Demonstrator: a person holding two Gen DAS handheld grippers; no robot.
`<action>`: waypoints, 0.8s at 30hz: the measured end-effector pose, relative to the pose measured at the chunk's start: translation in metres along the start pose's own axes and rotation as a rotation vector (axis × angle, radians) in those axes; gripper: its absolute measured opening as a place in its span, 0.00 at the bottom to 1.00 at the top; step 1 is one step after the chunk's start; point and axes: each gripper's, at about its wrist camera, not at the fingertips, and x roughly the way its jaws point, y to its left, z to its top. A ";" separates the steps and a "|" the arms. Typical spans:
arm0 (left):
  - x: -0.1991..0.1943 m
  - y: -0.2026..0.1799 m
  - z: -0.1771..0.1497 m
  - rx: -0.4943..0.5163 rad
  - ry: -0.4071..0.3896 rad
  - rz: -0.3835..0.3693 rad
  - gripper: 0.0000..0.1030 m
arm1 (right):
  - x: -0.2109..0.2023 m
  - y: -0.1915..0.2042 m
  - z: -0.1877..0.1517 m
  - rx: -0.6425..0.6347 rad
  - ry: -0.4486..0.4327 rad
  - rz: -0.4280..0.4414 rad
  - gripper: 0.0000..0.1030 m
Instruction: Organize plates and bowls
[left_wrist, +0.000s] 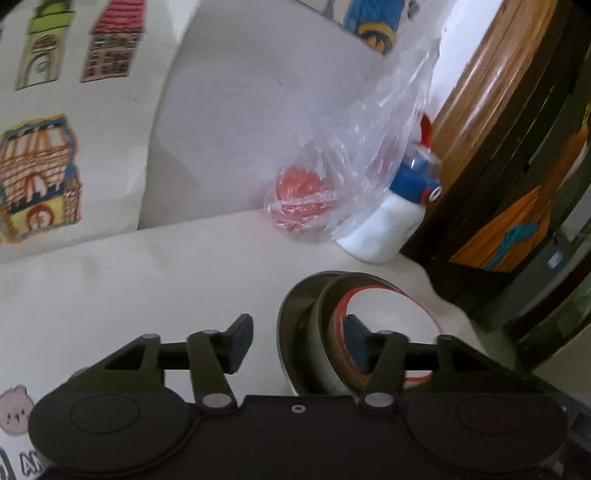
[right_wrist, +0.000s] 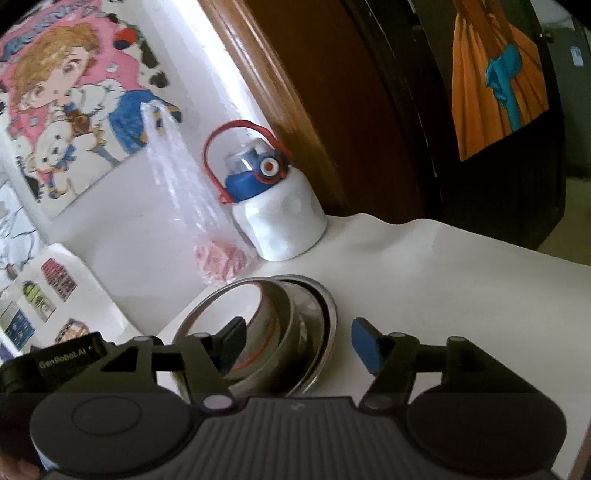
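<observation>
Red bottle handle (right_wrist: 236, 147) shows from right wrist only.

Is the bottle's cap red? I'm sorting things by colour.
No, the white bottle wears a blue cap; only its carry handle is red.

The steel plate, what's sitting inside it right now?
A bowl with a red rim line sits in the steel plate, tilted against its side. The bowl's bottom and the plate's near part are hidden behind the gripper.

White table (right_wrist: 424, 266) carries a steel plate (right_wrist: 325, 295) holding bowls, a bottle (right_wrist: 280, 225) — and a plastic bag (left_wrist: 332, 192).
</observation>
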 end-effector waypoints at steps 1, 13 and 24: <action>-0.006 0.002 -0.001 -0.008 -0.005 -0.006 0.59 | -0.006 0.001 -0.003 -0.004 -0.009 0.005 0.70; -0.081 0.012 -0.034 0.034 -0.108 -0.022 0.95 | -0.076 0.024 -0.038 -0.083 -0.099 0.026 0.97; -0.135 0.019 -0.070 0.131 -0.189 0.012 0.99 | -0.117 0.039 -0.079 -0.222 -0.199 -0.048 1.00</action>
